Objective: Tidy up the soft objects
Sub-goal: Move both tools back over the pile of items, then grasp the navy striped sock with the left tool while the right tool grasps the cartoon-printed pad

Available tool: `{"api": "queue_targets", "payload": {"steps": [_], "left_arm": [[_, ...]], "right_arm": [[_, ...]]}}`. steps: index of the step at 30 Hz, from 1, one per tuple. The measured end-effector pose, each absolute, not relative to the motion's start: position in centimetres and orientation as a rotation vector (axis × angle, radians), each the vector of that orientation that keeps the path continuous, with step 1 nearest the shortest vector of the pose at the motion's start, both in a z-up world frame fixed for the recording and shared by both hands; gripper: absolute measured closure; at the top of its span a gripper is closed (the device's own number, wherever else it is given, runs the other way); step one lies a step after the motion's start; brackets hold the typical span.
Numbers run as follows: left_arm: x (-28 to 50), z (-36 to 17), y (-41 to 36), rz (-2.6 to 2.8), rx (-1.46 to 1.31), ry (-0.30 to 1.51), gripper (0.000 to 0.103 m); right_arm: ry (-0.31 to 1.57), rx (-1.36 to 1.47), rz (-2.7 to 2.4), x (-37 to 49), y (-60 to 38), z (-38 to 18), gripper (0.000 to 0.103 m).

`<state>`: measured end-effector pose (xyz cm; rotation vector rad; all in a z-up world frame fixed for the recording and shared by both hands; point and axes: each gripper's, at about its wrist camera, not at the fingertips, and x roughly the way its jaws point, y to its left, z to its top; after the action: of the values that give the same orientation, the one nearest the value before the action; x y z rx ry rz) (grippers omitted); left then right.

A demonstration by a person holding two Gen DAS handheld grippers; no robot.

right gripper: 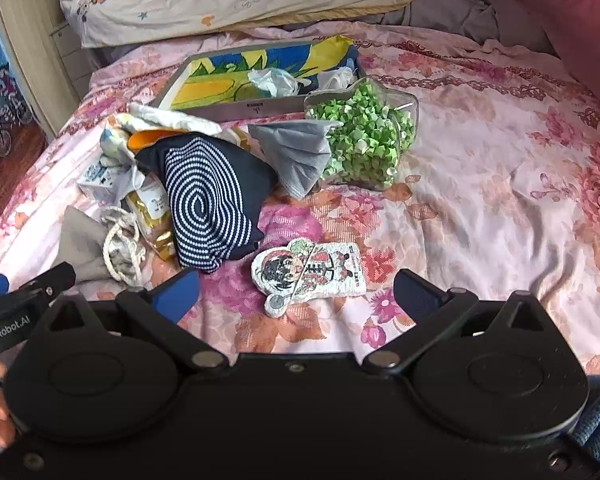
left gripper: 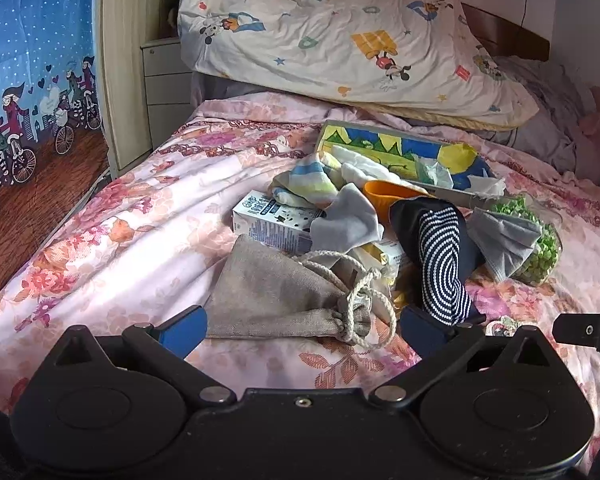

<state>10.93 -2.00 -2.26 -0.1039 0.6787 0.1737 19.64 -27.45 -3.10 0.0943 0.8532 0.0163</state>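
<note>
left gripper (left gripper: 300,326): fingers wide, pouch (left gripper: 284,300) between them
right gripper (right gripper: 296,294): fingers wide, patch (right gripper: 310,274) between them

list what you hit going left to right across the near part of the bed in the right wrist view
grey drawstring pouch → white cord loops → navy striped sock → cartoon-print flat pad → bare floral bedsheet

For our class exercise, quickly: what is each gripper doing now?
Left gripper: open, fingers empty, near the linen pouch.
Right gripper: open, holding nothing.
</note>
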Motion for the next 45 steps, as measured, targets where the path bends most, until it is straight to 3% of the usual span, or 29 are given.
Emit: {"api": "queue_targets", "payload": {"steps": [14,32,45], "left_arm": [[13.2,-1.6,-2.3,0.104,-0.07,0.73,0.001],[17.6,-3.5,-7.5,-0.246,0.263,0.676,0.001],[21.0,-5.6,-8.1,-0.314,0.205,0.695,0.023]], "right_arm": [[1.042,0.27,0.117,22.7,-30.8,-4.9,0.001],[1.203,0.426,0.08,29.7,-32.9,-10.2,0.001],[1.222,0.521,0.041,32.0,-34.4,-12.7,0.001]]}}
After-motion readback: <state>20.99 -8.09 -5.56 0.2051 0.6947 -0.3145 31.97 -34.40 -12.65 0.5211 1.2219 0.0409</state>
